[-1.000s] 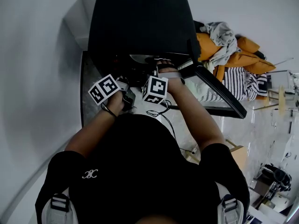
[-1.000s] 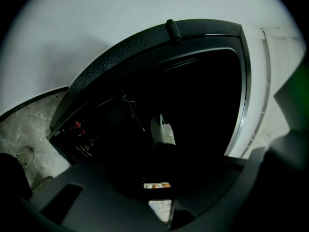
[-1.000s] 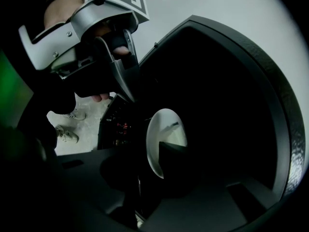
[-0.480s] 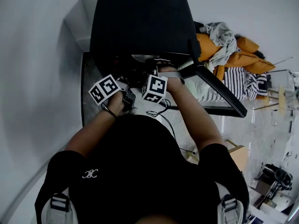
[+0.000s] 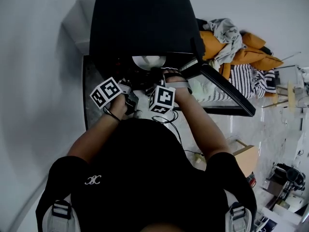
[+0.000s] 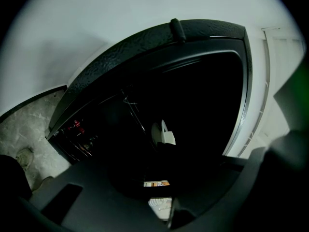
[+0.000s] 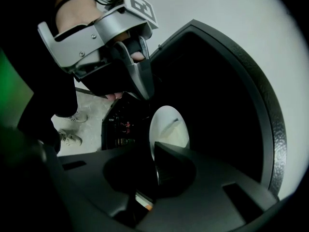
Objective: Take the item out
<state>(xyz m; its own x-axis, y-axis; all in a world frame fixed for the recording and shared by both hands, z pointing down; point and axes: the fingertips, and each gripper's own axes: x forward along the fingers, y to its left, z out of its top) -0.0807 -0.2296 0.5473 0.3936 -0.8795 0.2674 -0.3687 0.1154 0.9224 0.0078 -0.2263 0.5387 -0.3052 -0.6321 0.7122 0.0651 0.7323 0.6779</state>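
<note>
**Surroundings.** A black oven (image 5: pixel 142 21) is standing against a pale wall on a dark-edged stand. Its glass-paned door (image 5: pixel 224 88) is hanging wide open to the person's right. A control strip with small red lights (image 7: pixel 124 124) is showing beside the dark cavity. To the right of the door, orange cushions (image 5: pixel 251 59) are lying under a heap of grey clothing (image 5: pixel 227 33), with a striped cloth (image 5: pixel 246 79) below them. A cardboard box (image 5: pixel 246 158) is sitting on the pale stone floor (image 5: pixel 275 129). A black cable (image 5: pixel 169 116) is trailing between the person's forearms. The person's pale sneakers (image 7: pixel 70 138) are showing on the floor in the right gripper view.

**In the way.** The left gripper (image 6: pixel 169 211) is hovering just beside the cavity mouth, jaws drawn together on nothing. The oven's top edge is overhanging the item.

**Item.** A white plate (image 5: pixel 148 62) is sitting at the mouth of the cavity, partly under the oven's top edge. It is lying roughly flat, its face turned upward. In the head view it is showing as an oval with its long axis running left to right.

**Grip.** The right gripper (image 7: pixel 155 170) is clamping the plate's near rim between its jaws.
</note>
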